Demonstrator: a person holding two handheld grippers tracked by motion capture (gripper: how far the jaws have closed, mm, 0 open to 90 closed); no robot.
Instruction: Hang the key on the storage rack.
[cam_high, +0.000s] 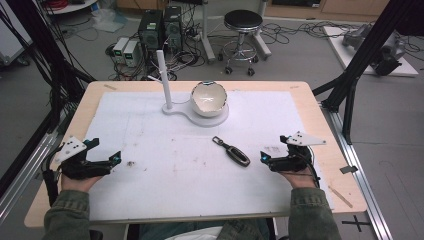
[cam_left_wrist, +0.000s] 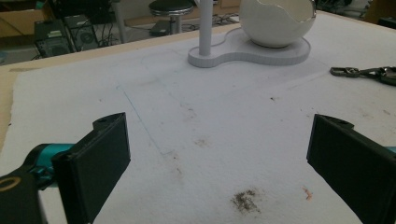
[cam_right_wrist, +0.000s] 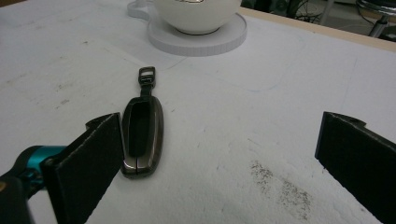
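The dark key fob (cam_high: 232, 151) lay flat on the white mat (cam_high: 150, 190), its strap end with the small metal clasp pointing toward the egg-shaped bowl (cam_high: 208, 98) and its body end nearest the person. Just beside the fob's body end, on the person's right, the right gripper (cam_high: 263, 158) rested low on the mat, held level and aimed across at the fob. In the right gripper view its jaws stood wide apart with nothing between them; the fob (cam_right_wrist: 142, 133) lay just outside the one jaw at that view's left, close by it, though contact could not be told.

Well apart from the fob on its other side, the left gripper (cam_high: 117, 160) sat likewise low and level, its jaws spread wide over bare mat and empty. Both forearms in green sleeves came in from the near edge.

Beyond the fob's strap end, the bowl (cam_left_wrist: 275, 21) stood on a white figure-eight base (cam_left_wrist: 250, 52) beside an upright white post (cam_high: 164, 80). The bowl's jagged rim faced up; a pale inside showed, and any contents could not be told.
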